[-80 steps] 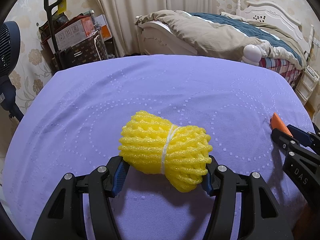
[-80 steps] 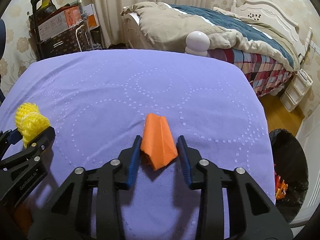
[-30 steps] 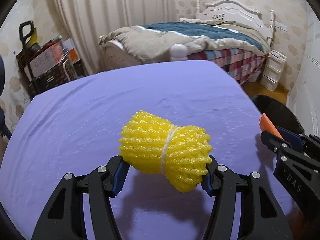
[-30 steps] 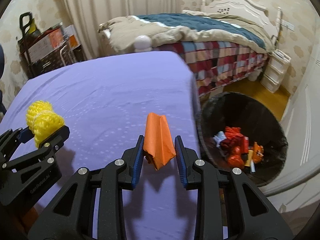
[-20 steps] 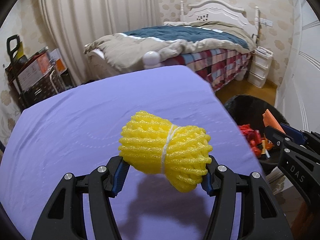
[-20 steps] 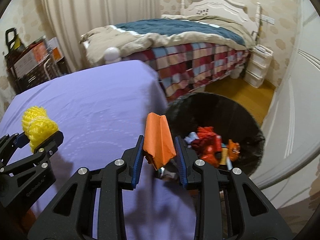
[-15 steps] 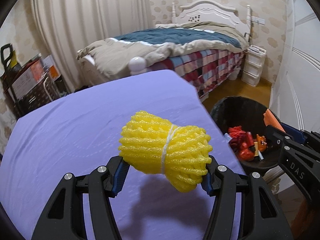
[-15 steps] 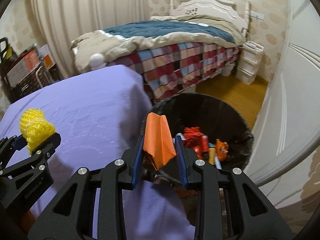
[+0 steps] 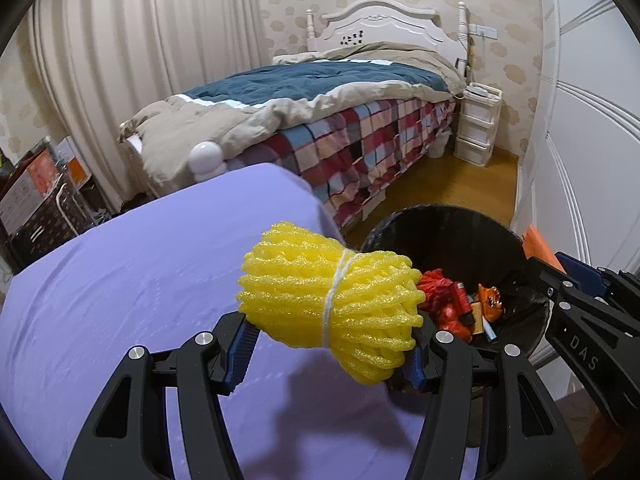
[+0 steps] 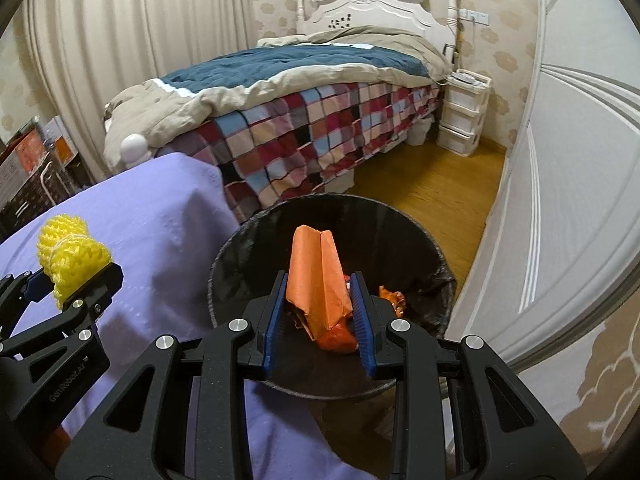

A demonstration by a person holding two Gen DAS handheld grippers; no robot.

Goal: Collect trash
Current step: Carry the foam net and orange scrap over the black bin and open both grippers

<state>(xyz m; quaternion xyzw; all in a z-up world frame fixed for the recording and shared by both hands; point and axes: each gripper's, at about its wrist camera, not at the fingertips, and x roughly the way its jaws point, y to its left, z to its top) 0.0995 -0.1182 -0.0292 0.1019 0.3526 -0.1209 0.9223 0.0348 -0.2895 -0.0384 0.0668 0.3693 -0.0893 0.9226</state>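
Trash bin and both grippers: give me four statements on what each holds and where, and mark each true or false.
1. The left gripper grips a yellow foam net. True.
2. The right gripper is empty. False: it grips a folded orange paper.
3. The black trash bin already holds red and orange wrappers. True.
4. The foam net hangs over the bin's middle. False: it is above the purple tablecloth, near the edge by the bin.

Spongy yellow foam net bundle point(image 9: 332, 304) looks rough; creased orange paper piece point(image 10: 318, 280) matt; purple cloth desk point(image 9: 120, 292) softly embossed; black plastic-lined bin point(image 10: 256, 240) glossy.
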